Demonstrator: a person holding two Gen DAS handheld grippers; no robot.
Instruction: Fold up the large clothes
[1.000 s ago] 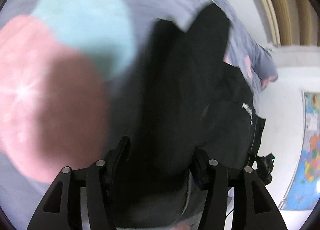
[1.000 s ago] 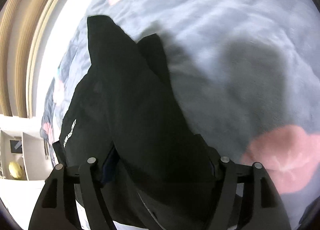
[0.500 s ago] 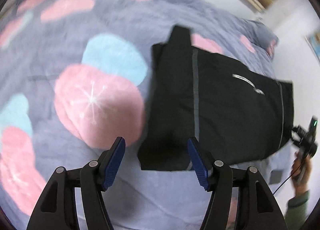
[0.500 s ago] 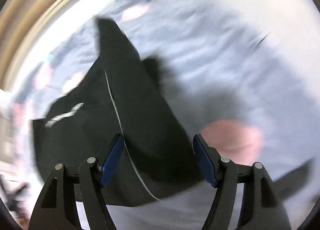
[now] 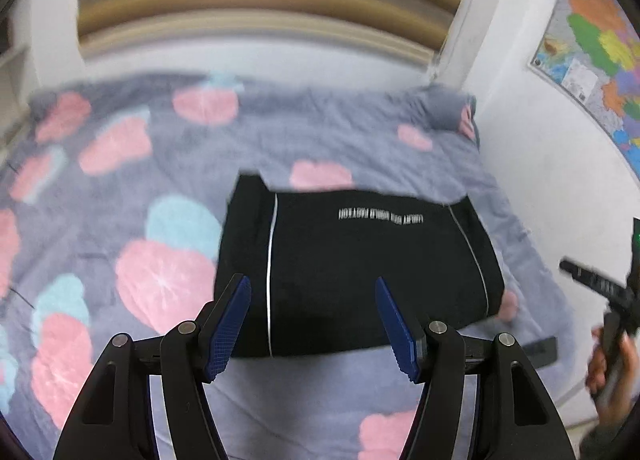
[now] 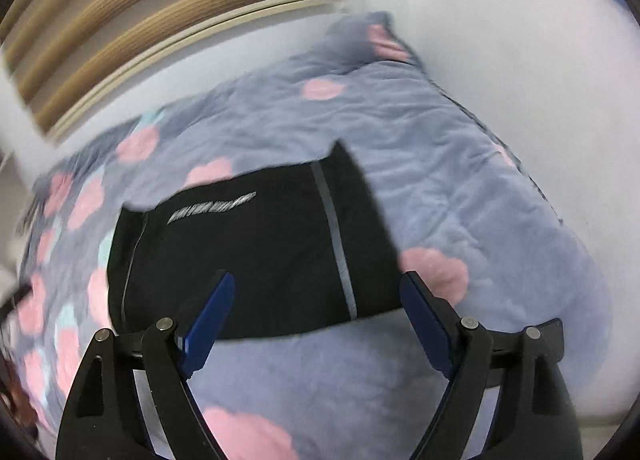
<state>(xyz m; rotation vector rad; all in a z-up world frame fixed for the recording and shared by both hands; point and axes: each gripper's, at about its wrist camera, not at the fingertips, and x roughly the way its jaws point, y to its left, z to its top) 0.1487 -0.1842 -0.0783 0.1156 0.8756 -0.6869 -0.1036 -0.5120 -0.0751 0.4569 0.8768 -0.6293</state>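
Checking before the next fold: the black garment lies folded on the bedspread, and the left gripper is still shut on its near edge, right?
Not quite. In the left wrist view the left gripper is open, its fingers spread and holding nothing. The black garment does lie folded on the bedspread.

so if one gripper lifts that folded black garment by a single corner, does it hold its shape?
Probably not. The black garment lies as soft flat layers on the quilt, so it would likely droop and unfold. It looks light for its area. Pushing would probably bunch it, since the fleecy quilt looks grippy. Both the left gripper and the right gripper are open, clear of it.
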